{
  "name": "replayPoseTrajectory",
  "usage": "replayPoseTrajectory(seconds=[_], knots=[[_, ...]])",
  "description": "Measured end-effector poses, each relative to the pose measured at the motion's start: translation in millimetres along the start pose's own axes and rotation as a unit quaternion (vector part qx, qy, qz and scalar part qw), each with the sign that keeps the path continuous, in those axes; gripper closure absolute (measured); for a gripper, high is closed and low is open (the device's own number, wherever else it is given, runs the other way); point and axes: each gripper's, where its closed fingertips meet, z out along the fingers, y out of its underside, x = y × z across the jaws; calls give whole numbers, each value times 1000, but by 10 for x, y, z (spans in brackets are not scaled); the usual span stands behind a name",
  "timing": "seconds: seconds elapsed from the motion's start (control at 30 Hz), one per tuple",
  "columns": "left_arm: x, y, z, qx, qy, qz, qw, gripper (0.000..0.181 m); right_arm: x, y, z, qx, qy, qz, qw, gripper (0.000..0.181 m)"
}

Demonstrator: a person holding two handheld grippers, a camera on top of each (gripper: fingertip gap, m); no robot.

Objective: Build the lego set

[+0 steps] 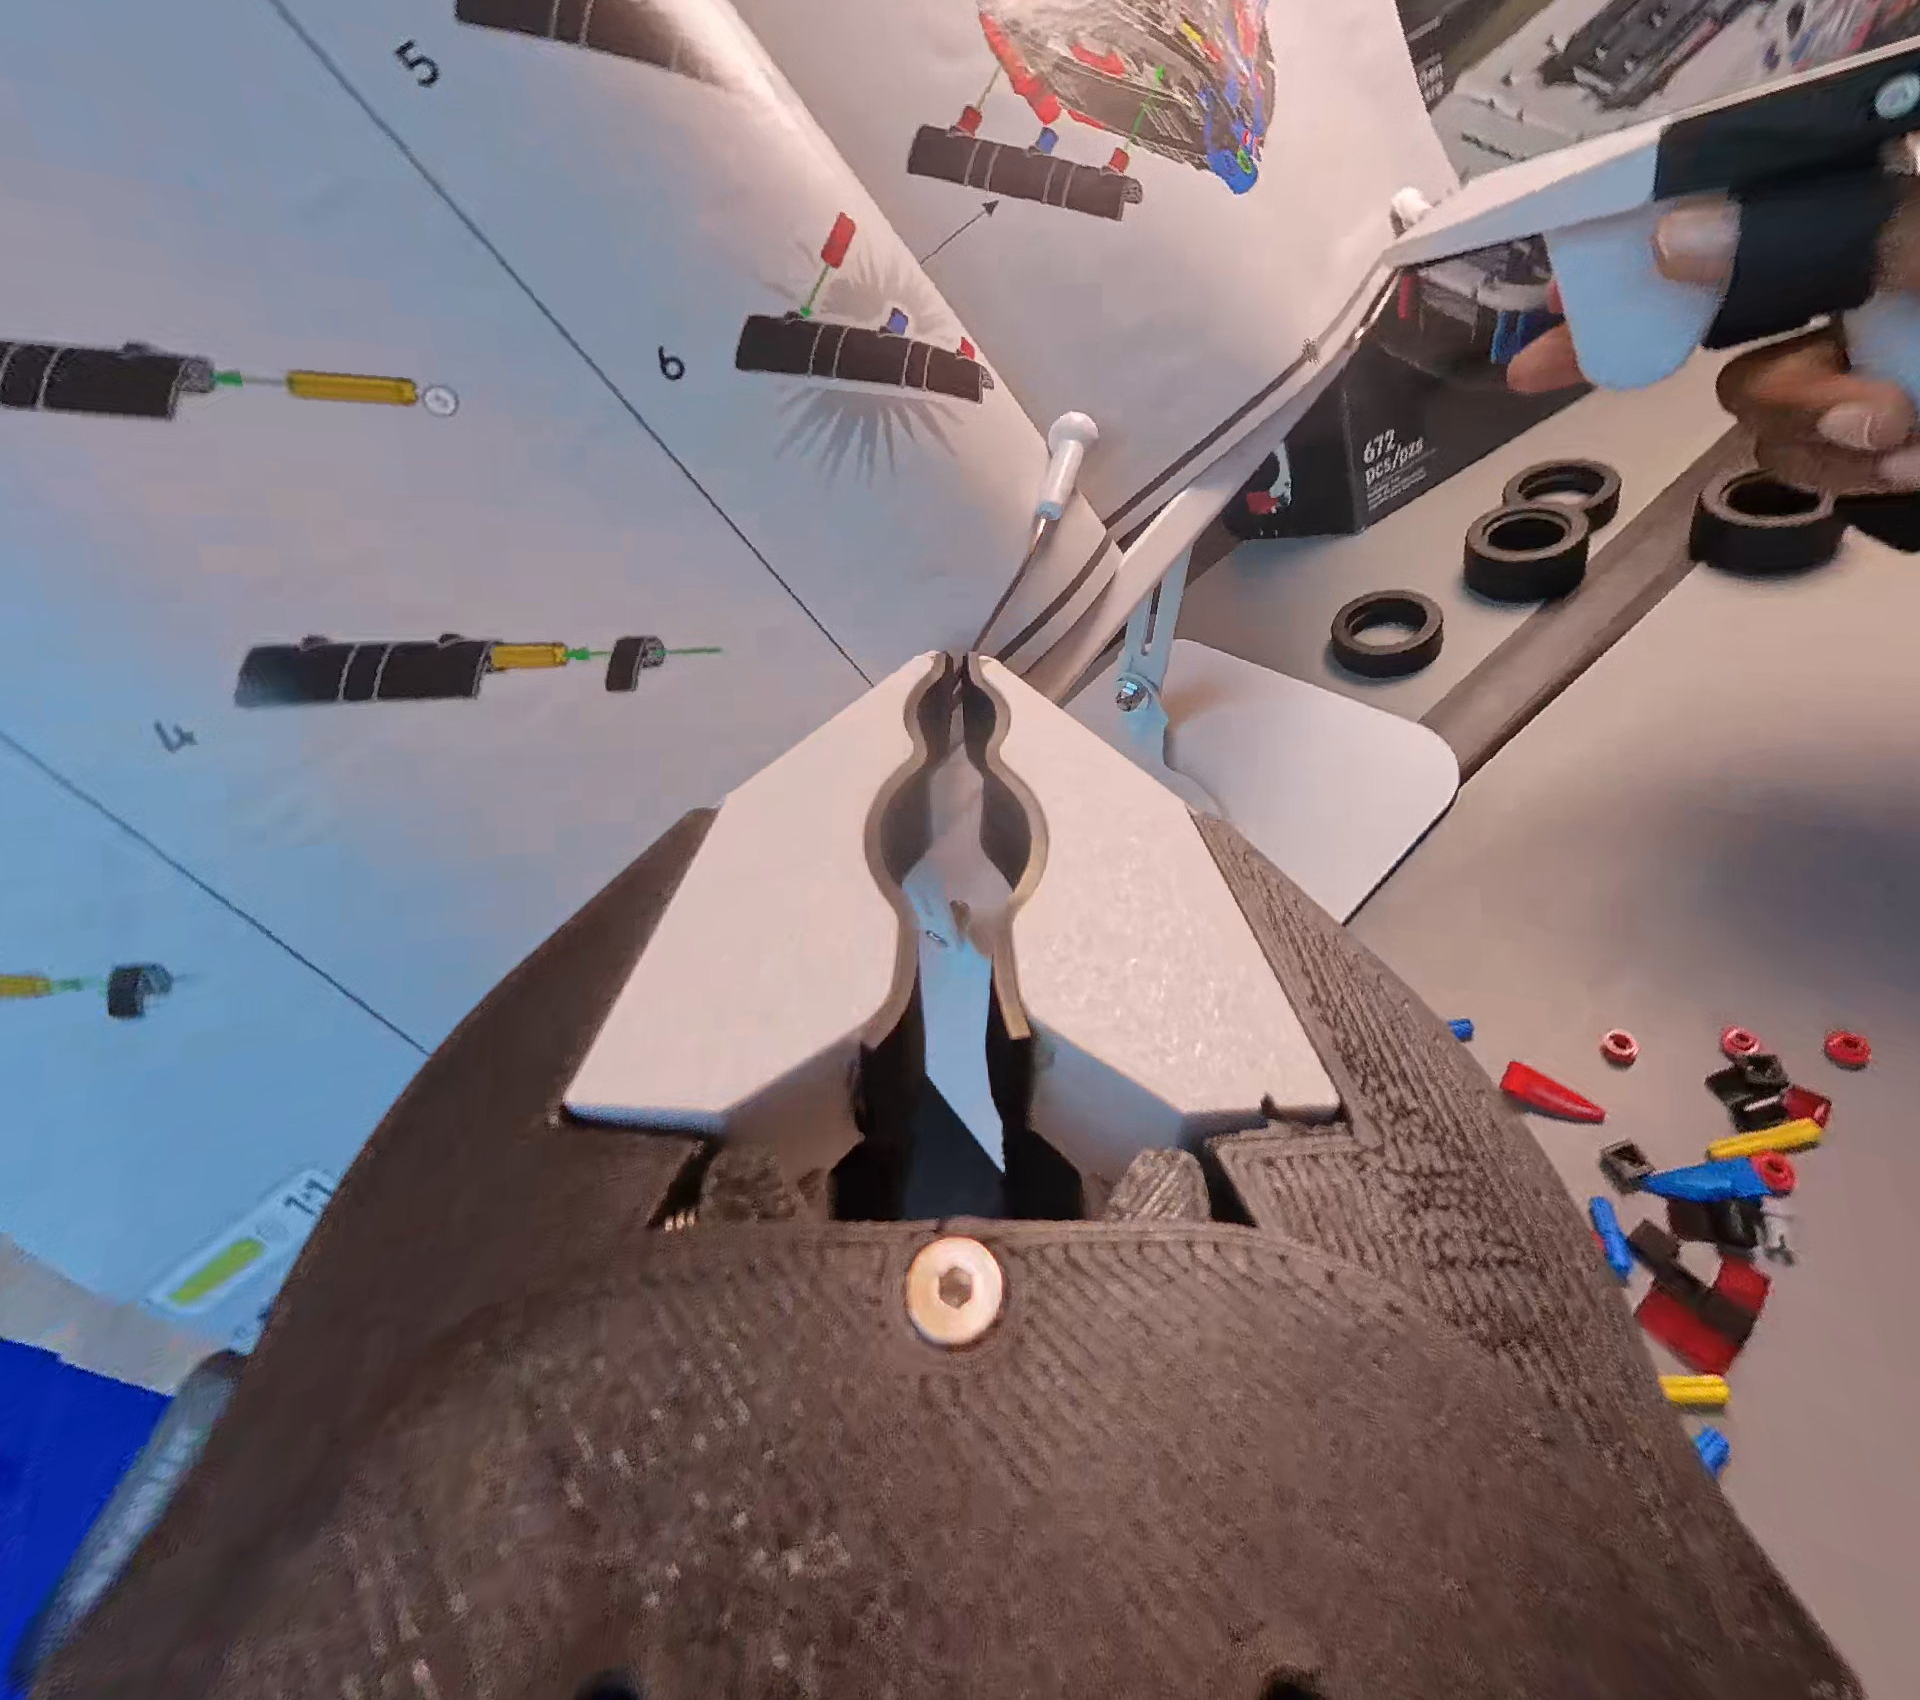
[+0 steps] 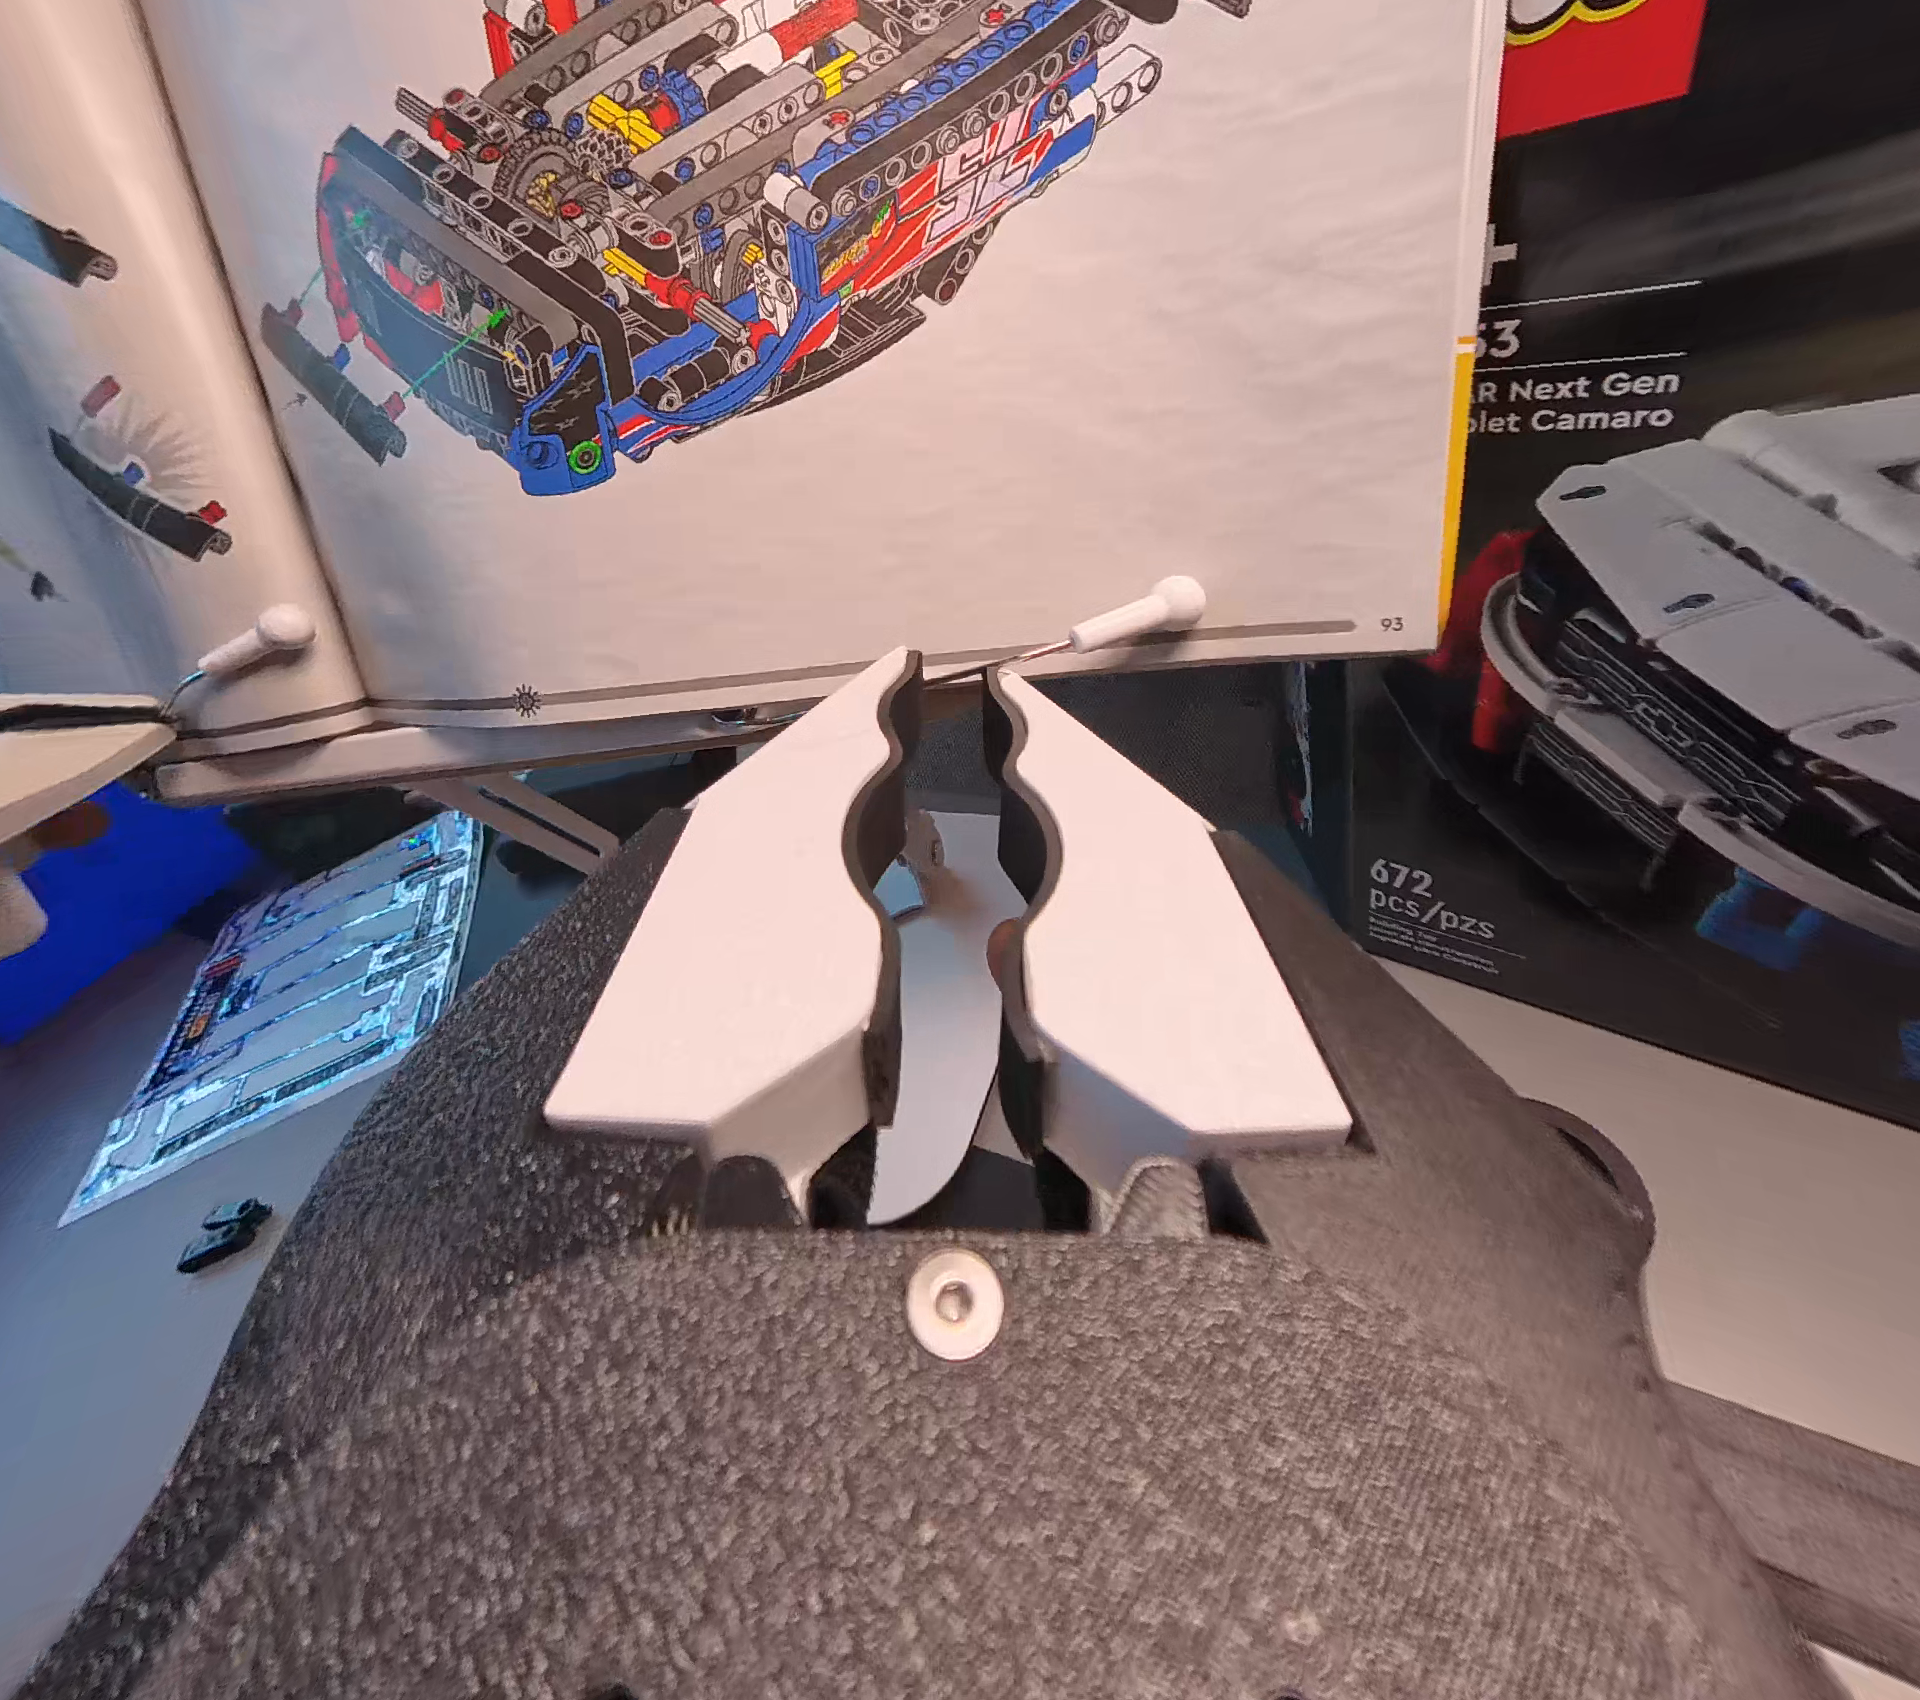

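The open instruction booklet (image 1: 520,248) stands on a white book stand (image 1: 1320,777); the right wrist view shows its right page with a car drawing (image 2: 935,507). My left gripper (image 1: 956,674) is shut, tips together at the booklet's lower edge near the spine; I cannot tell if it pinches a page. Its finger shows at the left edge of the right wrist view (image 2: 125,731). My right gripper (image 2: 951,674) is open by a narrow gap and empty, at the right page's lower edge beside a white peg (image 2: 1138,611). It also shows in the left wrist view (image 1: 1413,248), held by a hand.
The set's box (image 2: 1662,715) stands behind and right of the stand. Several black tyres (image 1: 1525,554) lie on the table before it. Loose red, blue, yellow and black pieces (image 1: 1704,1172) lie at the right. A sticker sheet (image 2: 301,1006) and small black pieces (image 2: 223,1235) lie at the left. The tips of one gripper are about 20 cm away from the tips of the other.
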Motion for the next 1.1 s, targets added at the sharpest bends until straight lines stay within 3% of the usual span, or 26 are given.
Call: replayPoseTrajectory(seconds=[0.1, 0.23, 0.27, 0.3, 0.4, 0.47, 0.53, 0.63, 0.8, 0.93, 1.03, 1.1], knots=[[-51, 25, -33, 23, -3, -70, 997, 181, -42, 23, -64, -22, -13, -11, 1000, 172], [-538, 91, -307, 81, -43, -208, 974, 181, -75, 12, -127, -47, -11, -37, 998, 169], [-642, 170, -361, 75, -46, -225, 970, 181, -45, 16, -129, -48, 4, -38, 998, 154], [-674, 228, -405, 64, -40, -220, 973, 181, -55, 13, -131, -45, 5, -41, 998, 152], [-464, 213, -467, 36, -6, -126, 991, 181, -59, 64, -133, -41, 5, -2, 999, 152], [-292, 115, -462, 29, 0, -58, 998, 179, 104, -19, -223, 2, 74, -1, 997, 154], [-164, 11, -387, 24, 4, -6, 1000, 164, 109, -142, -330, 46, 118, -26, 992, 154], [-50, -44, -163, -1, 8, 55, 998, 161, -197, -265, -361, 81, 100, -75, 989, 152], [-32, -20, 70, -29, -6, 128, 991, 171, -664, -231, -187, 52, 44, -148, 987, 152], [-200, -100, -49, 58, 7, -91, 994, 181, -913, -159, 67, 17, 12, -235, 972, 151], [-514, 24, -197, 111, 5, -276, 955, 181, -874, -110, 204, -6, 43, -304, 952, 152], [-578, 200, -306, 140, 7, -368, 919, 181, -876, -109, 209, -4, 44, -301, 953, 152]])
